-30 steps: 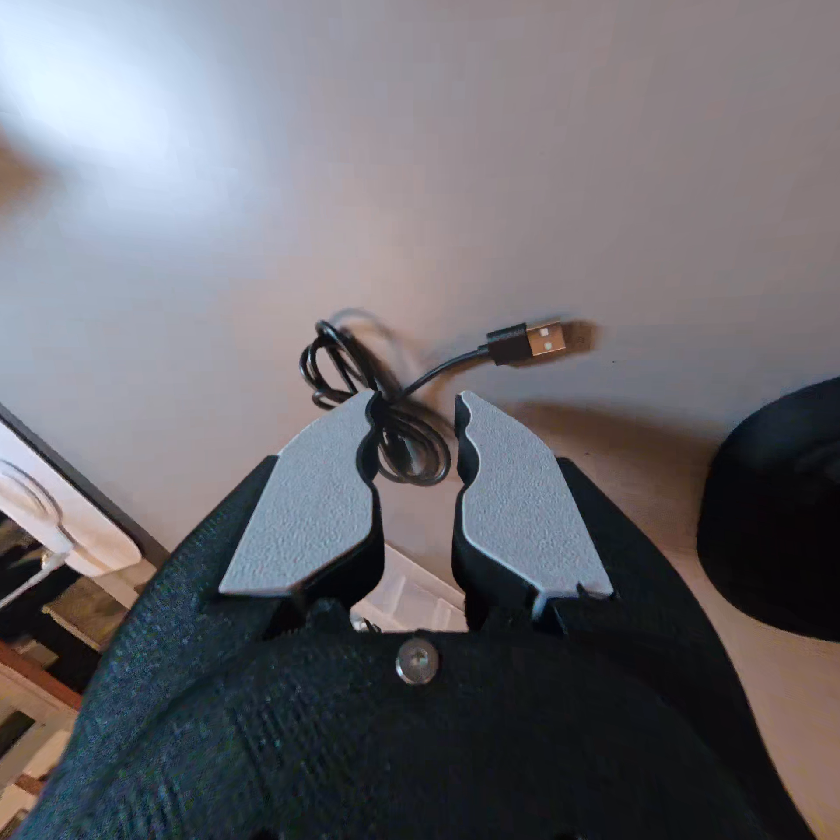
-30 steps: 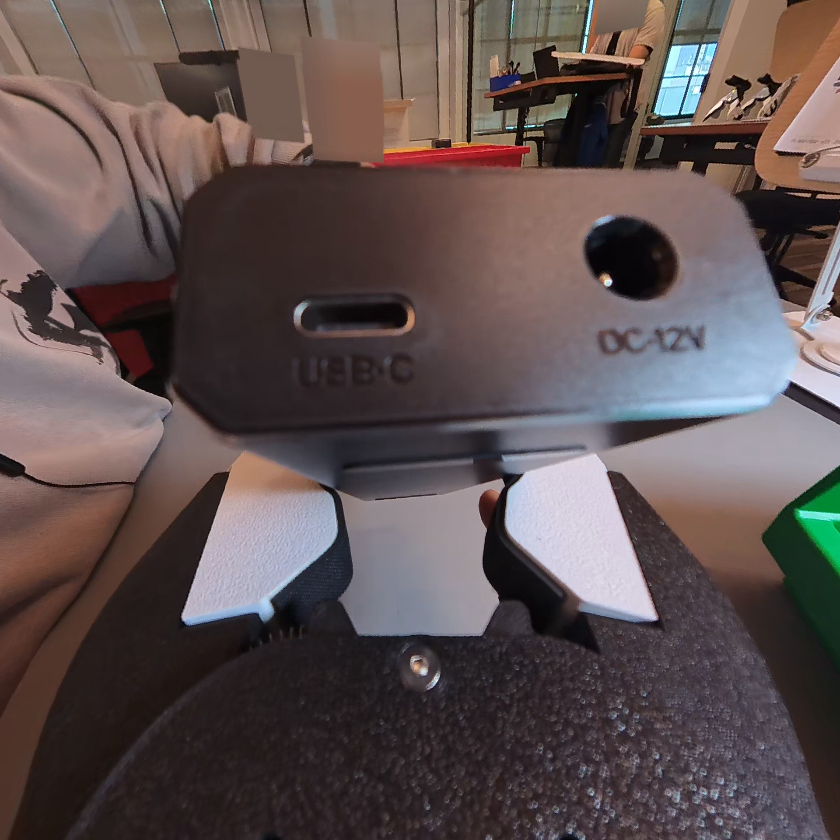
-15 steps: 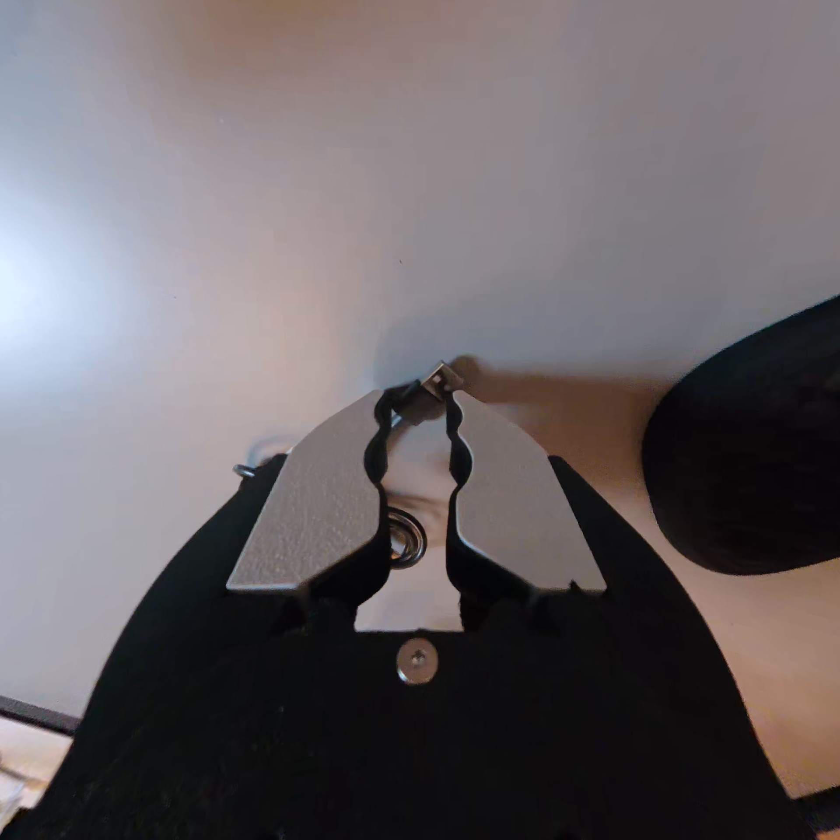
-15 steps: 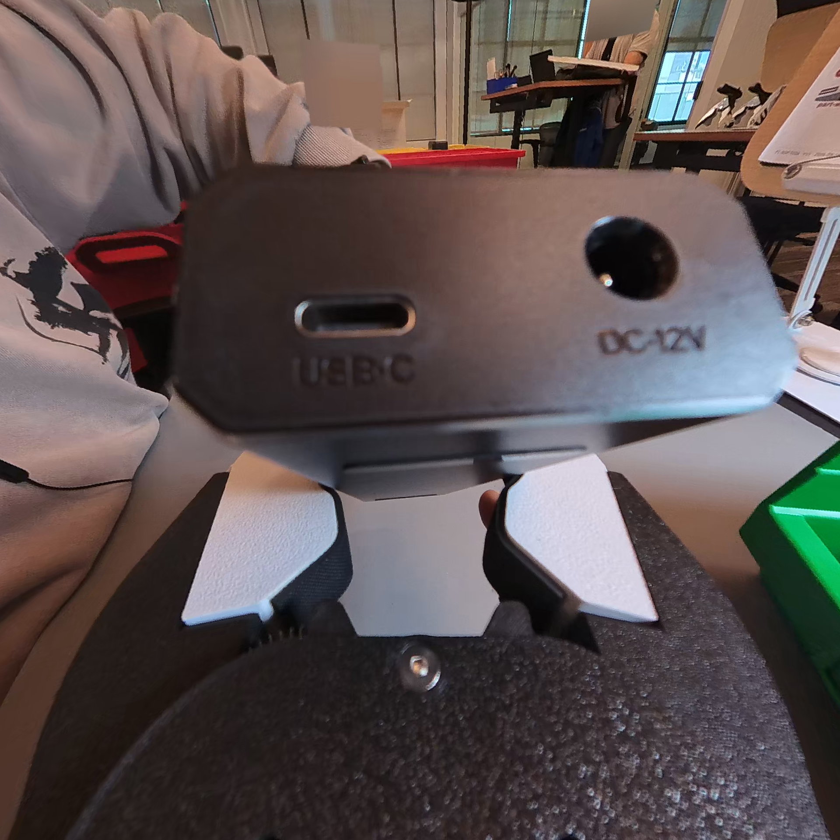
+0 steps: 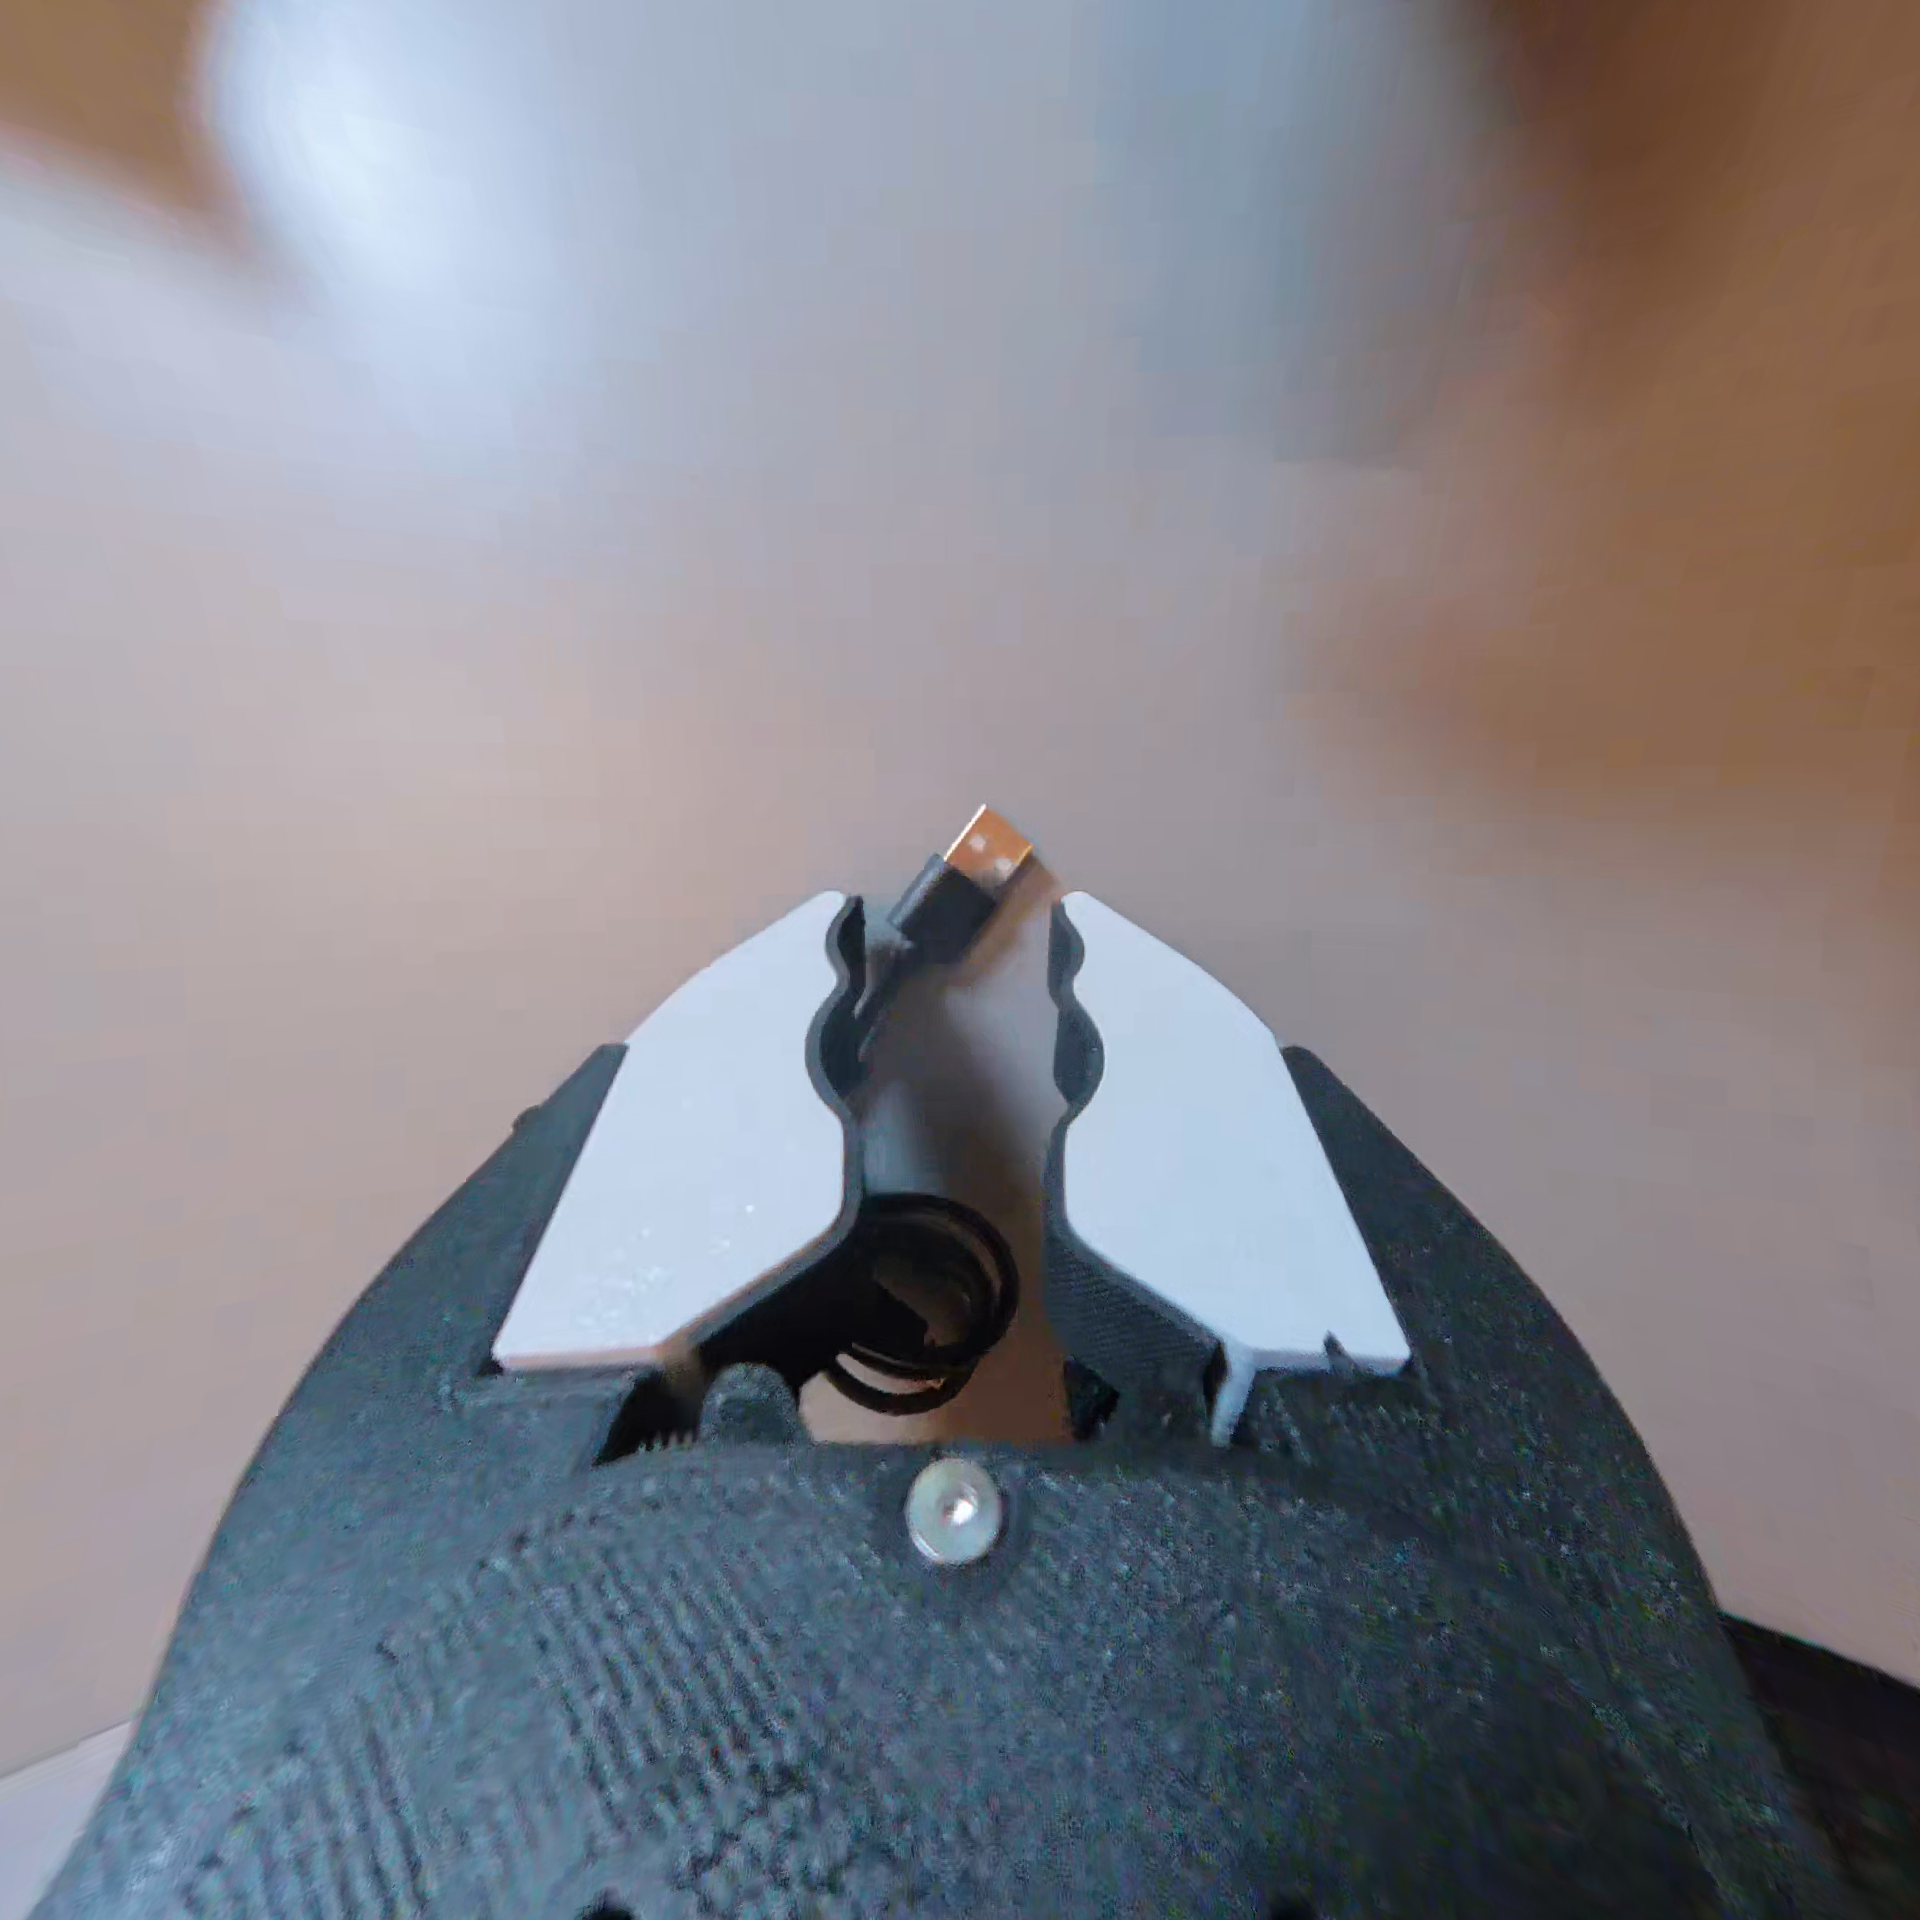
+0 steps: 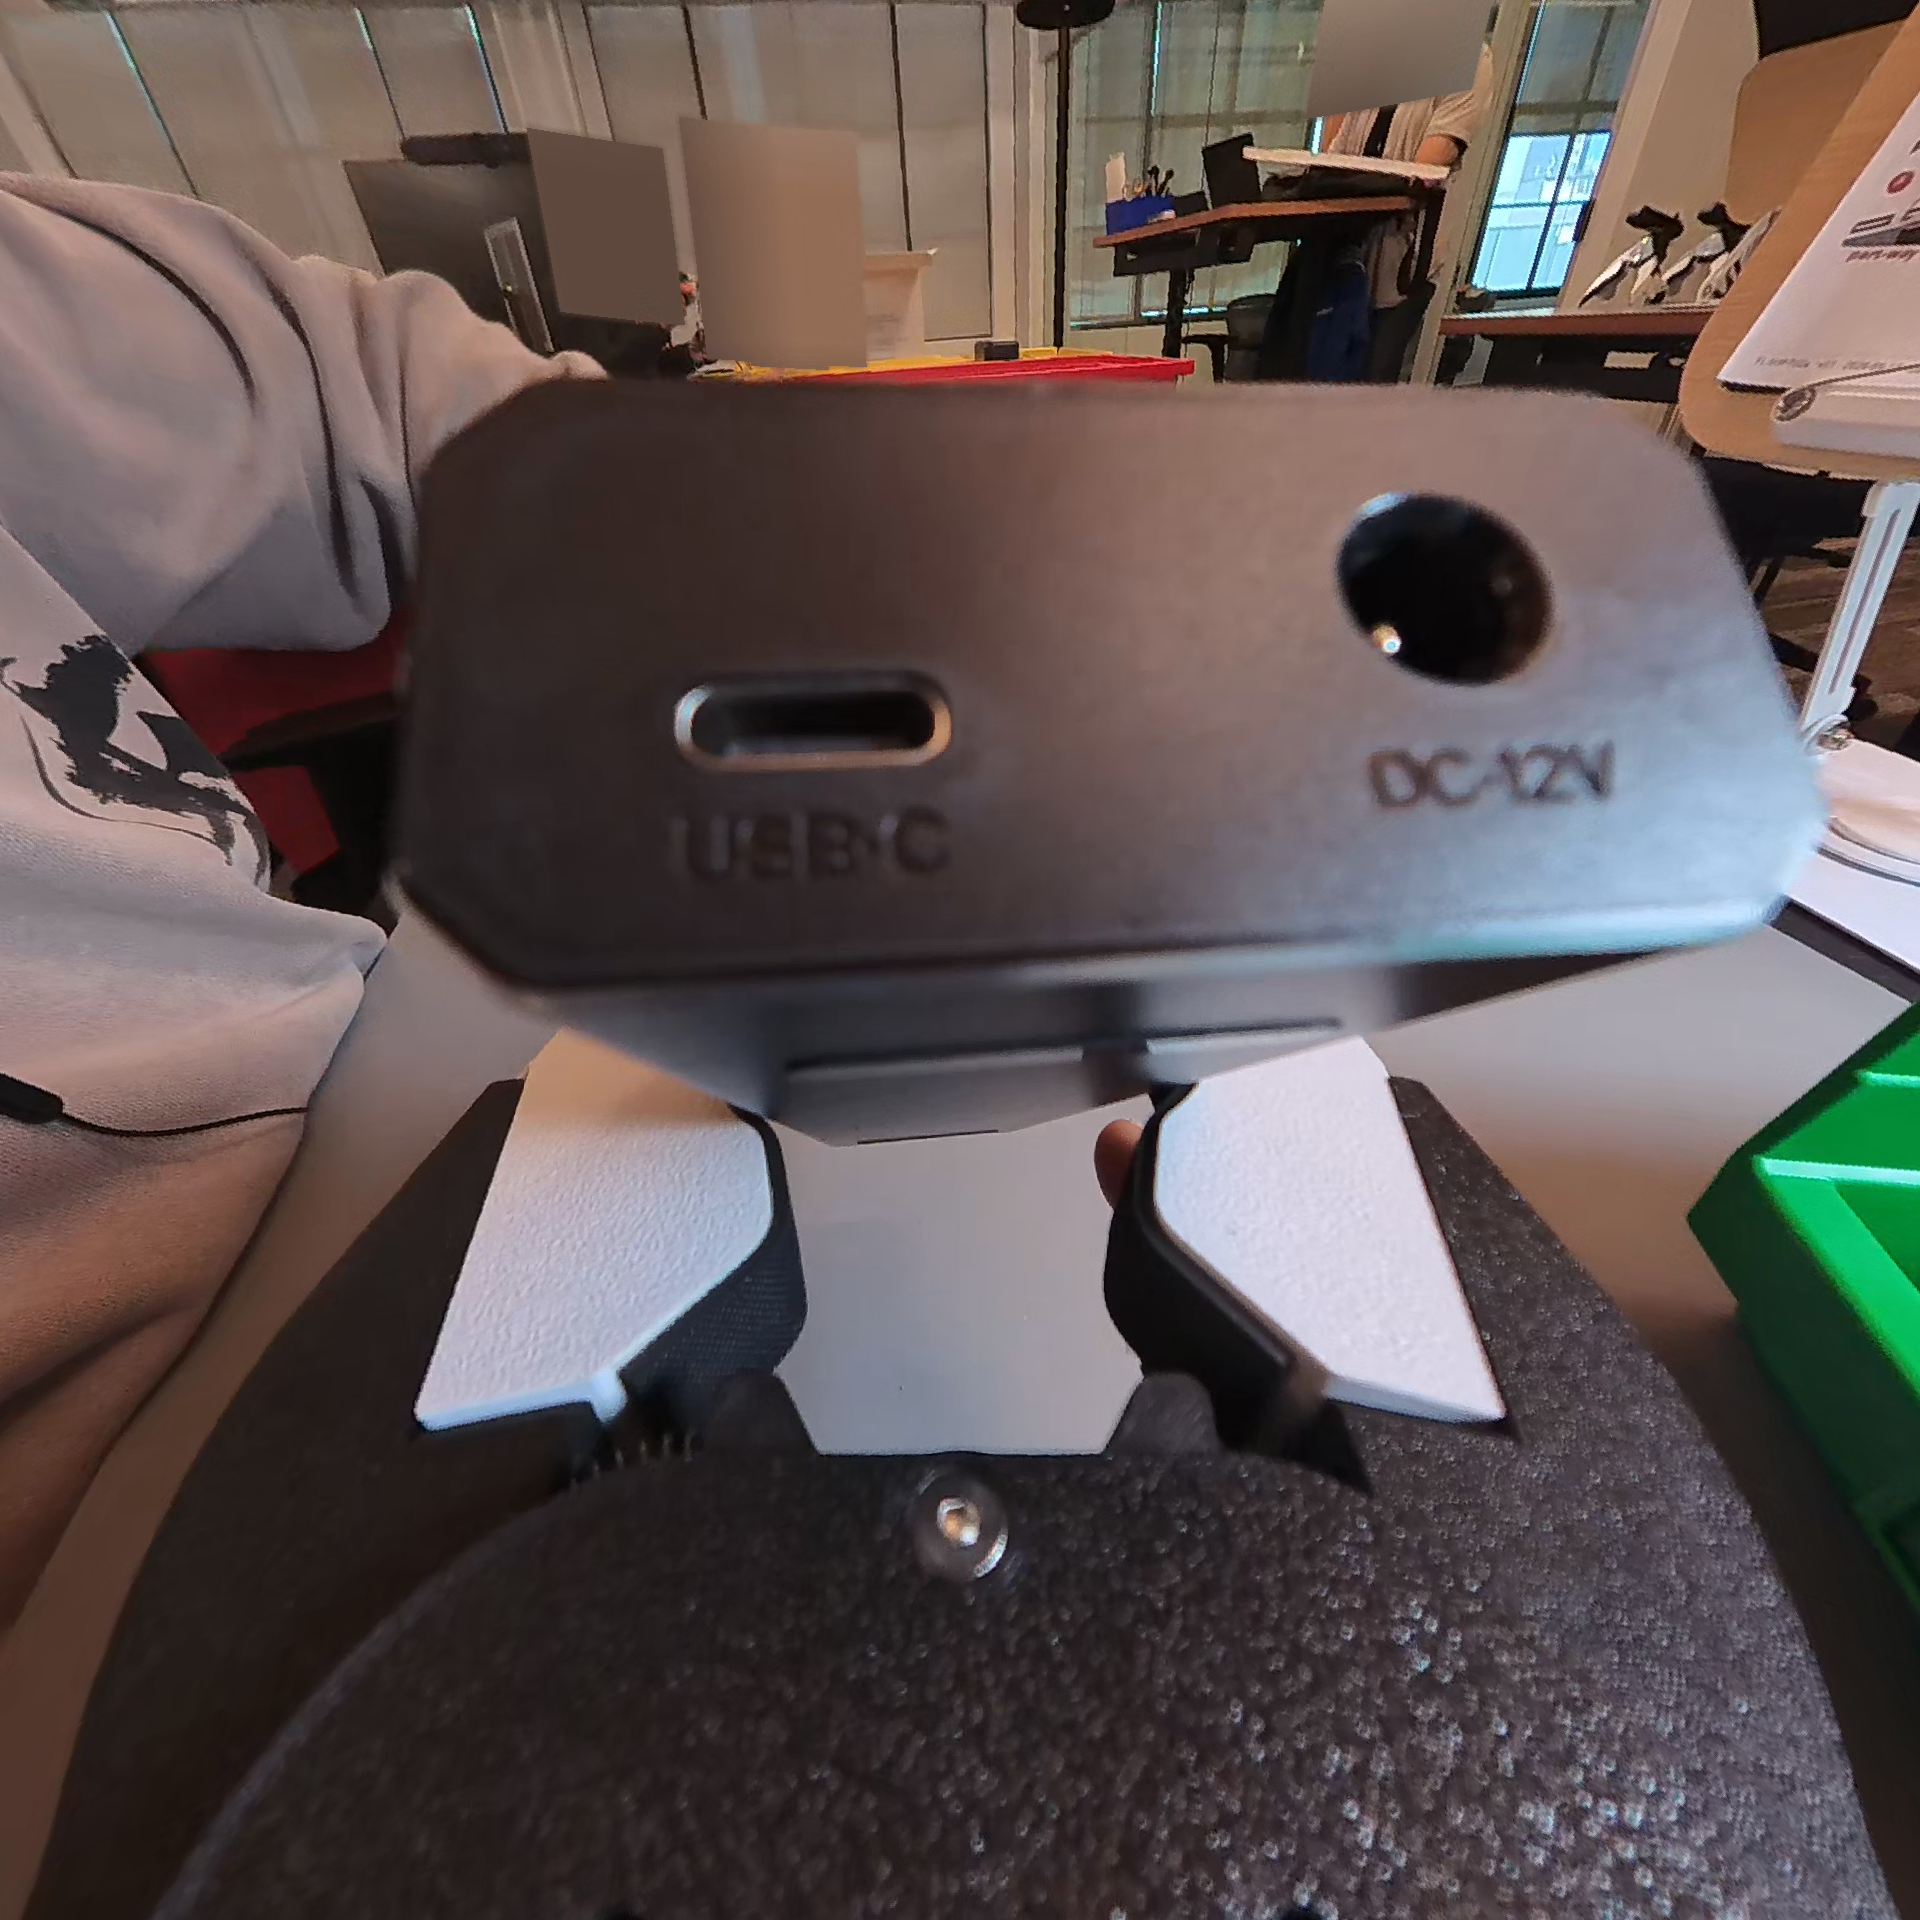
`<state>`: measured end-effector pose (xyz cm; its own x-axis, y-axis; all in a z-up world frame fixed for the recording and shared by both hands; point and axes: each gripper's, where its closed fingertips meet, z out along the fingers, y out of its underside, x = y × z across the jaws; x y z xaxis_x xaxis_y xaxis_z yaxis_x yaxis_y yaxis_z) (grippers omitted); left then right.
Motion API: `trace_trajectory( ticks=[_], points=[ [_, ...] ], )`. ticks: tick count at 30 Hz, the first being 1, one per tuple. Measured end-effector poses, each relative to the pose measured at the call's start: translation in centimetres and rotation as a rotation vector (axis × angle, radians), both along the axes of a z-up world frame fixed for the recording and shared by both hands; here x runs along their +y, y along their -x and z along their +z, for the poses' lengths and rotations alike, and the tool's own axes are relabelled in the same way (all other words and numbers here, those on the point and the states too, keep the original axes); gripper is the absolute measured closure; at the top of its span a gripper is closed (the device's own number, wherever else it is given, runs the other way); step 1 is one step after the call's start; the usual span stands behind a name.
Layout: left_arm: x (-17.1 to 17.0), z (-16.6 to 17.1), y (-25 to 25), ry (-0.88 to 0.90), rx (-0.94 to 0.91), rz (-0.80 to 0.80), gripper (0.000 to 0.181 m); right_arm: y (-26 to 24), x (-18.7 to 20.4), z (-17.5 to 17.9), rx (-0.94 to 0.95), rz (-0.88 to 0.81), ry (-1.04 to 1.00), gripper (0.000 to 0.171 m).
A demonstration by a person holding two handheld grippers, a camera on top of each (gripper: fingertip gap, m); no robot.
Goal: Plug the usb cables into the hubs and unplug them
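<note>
In the left wrist view a black USB cable's plug [image 5: 966,883] sits between the tips of my left gripper [image 5: 951,925]. It points up and to the right and leans on the left finger [image 5: 707,1143]. The jaws stand apart, wider than the plug. The cable's coil [image 5: 925,1320] shows below, between the finger bases. In the right wrist view my right gripper [image 6: 956,1101] is shut on a grey metal hub [image 6: 1039,675] held above the table. The hub's end face, with an oval port and a round socket, is turned to the camera and hides the fingertips.
A person's grey sleeve [image 6: 156,520] fills the left of the right wrist view. A green bin [image 6: 1849,1278] stands on the grey table [image 6: 1558,1081] at the right. A red bin [image 6: 997,366] lies behind the hub, and a white stand [image 6: 1870,623] is at the far right. One gripper's finger ends stand about 15 cm off the other's.
My left gripper moved forward over the cable, so the plug now lies between its tips. Its jaws are wider than half a second ago. My right gripper holds the hub still.
</note>
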<state>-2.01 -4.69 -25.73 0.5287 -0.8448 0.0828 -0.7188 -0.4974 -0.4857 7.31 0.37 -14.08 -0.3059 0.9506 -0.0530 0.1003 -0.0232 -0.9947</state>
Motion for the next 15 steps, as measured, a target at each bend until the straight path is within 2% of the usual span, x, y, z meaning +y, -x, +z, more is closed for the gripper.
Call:
trace_trajectory(
  ticks=[1,5,7,10,15],
  points=[
    [-0.2,0.0,0.2,-0.035,0.032,-0.044,0.145,0.0,0.0,0.0,-0.001,0.000,0.002,0.100],
    [-0.4,-0.4,1.1,-0.129,0.173,-0.178,0.147,0.2,0.0,-0.3,-0.010,0.005,0.011,0.100],
    [-0.2,-0.4,0.8,-0.146,0.186,-0.219,0.151,0.3,-0.2,-0.5,-0.014,0.012,0.009,0.100],
    [-0.4,-0.5,0.4,-0.126,0.169,-0.320,0.161,0.1,-0.8,-0.5,-0.012,0.038,-0.004,0.100],
    [-0.4,-0.6,0.4,-0.036,0.092,-0.393,0.163,0.2,-1.1,-0.6,-0.016,0.053,-0.005,0.100]
  ],
)
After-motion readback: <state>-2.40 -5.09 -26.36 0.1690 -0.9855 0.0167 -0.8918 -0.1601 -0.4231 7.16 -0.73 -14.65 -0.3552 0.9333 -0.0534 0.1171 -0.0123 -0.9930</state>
